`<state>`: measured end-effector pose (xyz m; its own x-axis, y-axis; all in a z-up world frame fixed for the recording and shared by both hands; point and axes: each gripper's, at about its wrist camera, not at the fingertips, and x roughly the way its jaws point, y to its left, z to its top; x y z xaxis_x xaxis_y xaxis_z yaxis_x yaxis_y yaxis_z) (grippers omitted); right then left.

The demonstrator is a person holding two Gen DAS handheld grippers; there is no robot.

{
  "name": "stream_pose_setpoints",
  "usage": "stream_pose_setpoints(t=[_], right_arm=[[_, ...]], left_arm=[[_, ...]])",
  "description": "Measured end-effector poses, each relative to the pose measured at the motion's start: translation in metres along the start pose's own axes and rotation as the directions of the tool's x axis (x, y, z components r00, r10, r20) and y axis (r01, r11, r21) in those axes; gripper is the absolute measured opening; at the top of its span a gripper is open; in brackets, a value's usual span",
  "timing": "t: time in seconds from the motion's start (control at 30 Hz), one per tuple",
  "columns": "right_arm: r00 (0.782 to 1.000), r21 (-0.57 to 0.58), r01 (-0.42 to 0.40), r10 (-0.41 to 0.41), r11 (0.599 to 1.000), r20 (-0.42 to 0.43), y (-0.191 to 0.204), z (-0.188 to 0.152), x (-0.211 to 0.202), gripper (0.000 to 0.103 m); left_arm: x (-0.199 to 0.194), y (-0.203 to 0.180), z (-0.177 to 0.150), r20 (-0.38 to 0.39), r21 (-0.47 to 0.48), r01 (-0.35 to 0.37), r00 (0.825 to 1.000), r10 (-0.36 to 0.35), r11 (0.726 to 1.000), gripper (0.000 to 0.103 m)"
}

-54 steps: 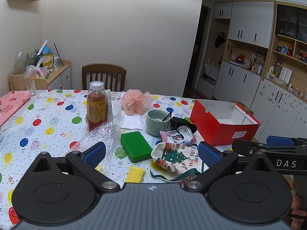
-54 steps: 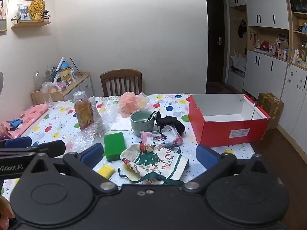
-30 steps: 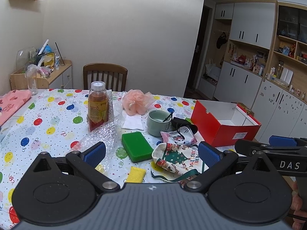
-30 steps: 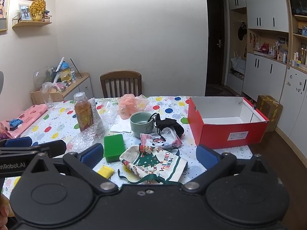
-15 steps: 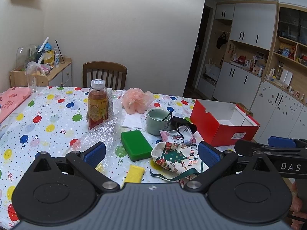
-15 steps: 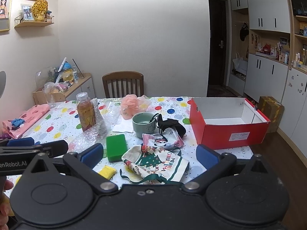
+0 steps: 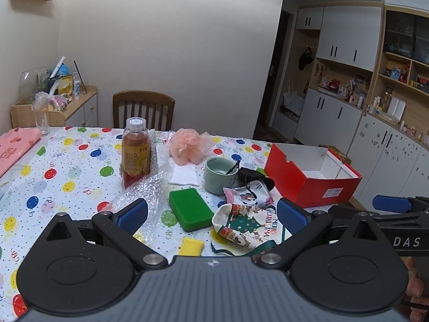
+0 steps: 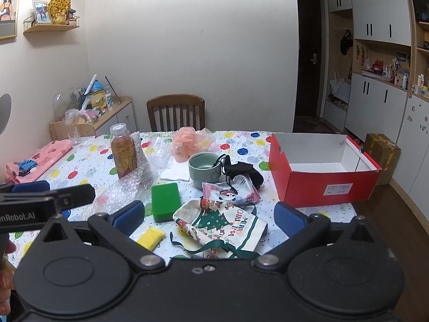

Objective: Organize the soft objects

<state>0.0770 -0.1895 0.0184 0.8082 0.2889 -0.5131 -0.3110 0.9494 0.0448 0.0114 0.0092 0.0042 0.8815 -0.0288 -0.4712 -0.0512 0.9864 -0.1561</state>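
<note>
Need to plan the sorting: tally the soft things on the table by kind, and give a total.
Sponges: 2 (green, yellow)
Pouches: 2 (Christmas, cartoon)
Bath puff: 1
Black mask: 1
Bubble wrap: 1
Tissue: 1
Pink cloth: 1
Total: 9

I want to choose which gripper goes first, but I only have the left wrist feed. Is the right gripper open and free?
Observer: Yes. The right gripper is open and holds nothing; the Christmas bag lies on the table just ahead of it.
Operator: Is anything lying on the pink cloth at the far left?
Observer: A small blue item lies on the pink cloth. I cannot tell what it is.
</note>
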Motion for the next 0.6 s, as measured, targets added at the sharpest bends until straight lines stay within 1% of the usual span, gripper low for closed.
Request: stream_pose_setpoints(t=[0.1, 0.23, 0.37, 0.5, 0.6], right_arm=[[1.000, -0.016, -0.003, 0.002, 1.000, -0.015, 0.000, 0.002, 0.005, 0.103], [1.000, -0.021, -0.002, 0.001, 1.000, -0.016, -0.004, 0.005, 0.011, 0.103], [1.000, -0.028, 0.004, -0.004, 1.000, -0.010, -0.007, 0.008, 0.016, 0.103], [1.000, -0.033, 0.004, -0.004, 0.999, -0.016, -0.012, 0.010, 0.023, 0.103], [1.000, -0.037, -0.003, 0.002, 0.999, -0.027, -0.015, 0.010, 0.029, 0.103]], left_arm=[[0.002, 0.004, 0.002, 0.000, 0.000, 0.018, 1.000, -0.018, 1.000, 0.103], [0.006, 0.009, 0.003, -0.002, 0.006, 0.007, 1.000, -0.007, 1.000, 0.103], [0.012, 0.022, 0.005, -0.014, -0.021, 0.003, 1.000, -0.004, 1.000, 0.103], [0.020, 0.037, 0.007, -0.035, -0.051, -0.016, 0.999, 0.014, 0.999, 0.103], [0.027, 0.048, 0.005, -0.045, -0.057, -0.047, 0.998, 0.044, 0.997, 0.103]])
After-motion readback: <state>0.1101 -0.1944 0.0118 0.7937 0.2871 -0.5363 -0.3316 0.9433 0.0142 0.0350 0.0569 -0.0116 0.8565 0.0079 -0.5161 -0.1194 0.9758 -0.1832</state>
